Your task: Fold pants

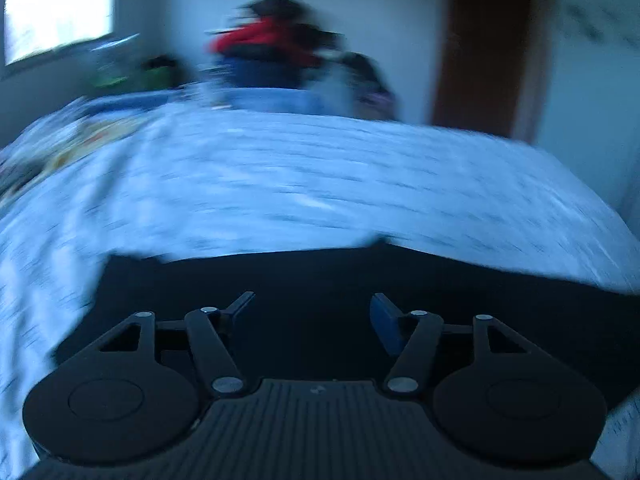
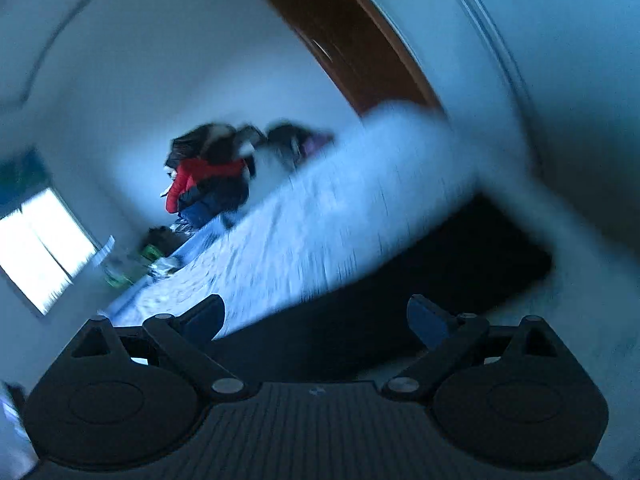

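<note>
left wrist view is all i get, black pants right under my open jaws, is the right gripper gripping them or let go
Observer: The right gripper is open, with nothing clamped between its fingers.
Operator: where are the pants from that side
Observer: The black pants lie on the bed just ahead of it, and that view is tilted steeply, so the bed runs diagonally.
Operator: anything past the pants i might miss
Observer: That view shows the top of the brown door, arching over the bed; the clothes pile with a red garment sits at the far end, as in yours.
</note>
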{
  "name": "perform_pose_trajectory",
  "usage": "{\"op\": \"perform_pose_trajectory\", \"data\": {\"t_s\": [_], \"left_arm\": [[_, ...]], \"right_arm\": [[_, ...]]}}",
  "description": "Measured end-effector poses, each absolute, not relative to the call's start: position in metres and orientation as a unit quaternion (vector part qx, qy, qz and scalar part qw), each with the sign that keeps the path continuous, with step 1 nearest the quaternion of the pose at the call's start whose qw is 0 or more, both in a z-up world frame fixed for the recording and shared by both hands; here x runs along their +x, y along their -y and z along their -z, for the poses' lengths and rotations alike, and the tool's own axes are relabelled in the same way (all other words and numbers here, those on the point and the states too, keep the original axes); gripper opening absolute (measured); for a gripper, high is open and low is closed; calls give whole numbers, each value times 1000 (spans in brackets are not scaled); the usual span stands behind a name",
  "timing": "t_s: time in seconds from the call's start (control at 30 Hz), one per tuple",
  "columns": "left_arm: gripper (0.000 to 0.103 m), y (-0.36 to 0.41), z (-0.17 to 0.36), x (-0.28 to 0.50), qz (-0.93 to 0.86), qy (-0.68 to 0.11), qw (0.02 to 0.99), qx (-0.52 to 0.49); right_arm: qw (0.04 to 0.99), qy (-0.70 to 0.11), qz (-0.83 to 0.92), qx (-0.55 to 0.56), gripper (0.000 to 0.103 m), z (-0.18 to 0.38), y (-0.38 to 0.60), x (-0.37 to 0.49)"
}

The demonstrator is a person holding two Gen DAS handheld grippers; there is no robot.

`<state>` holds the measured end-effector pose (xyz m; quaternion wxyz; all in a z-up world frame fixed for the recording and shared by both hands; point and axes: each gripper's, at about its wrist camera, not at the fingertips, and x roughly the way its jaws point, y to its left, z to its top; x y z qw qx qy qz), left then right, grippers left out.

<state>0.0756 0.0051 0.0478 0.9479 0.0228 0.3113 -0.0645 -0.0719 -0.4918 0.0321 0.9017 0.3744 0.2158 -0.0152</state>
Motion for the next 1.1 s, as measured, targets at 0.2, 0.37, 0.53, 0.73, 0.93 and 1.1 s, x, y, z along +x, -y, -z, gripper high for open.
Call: {"op": "perform_pose_trajectory", "data": {"t_s": [0.2, 0.37, 0.53, 0.73, 0.93, 1.1], "left_arm": [[70, 98, -26, 75, 178, -309, 929, 99], [70, 170, -10, 69, 243, -303, 910, 144], [76, 218, 5, 70, 268, -293, 902, 168], [76, 254, 17, 80, 284, -306, 889, 190], [76, 273, 26, 93, 273, -310, 889, 197], [79, 277, 21, 102, 267, -313, 896, 165]], "right_arm": [[859, -239, 57, 449, 98, 14, 517, -62], [849, -212, 74, 479, 98, 21, 541, -35], [863, -192, 97, 457, 91, 23, 555, -7], [868, -209, 155, 424, 12, 35, 567, 19], [897, -193, 146, 370, 6, 18, 563, 18], [937, -138, 145, 287, 6, -25, 557, 11]]}}
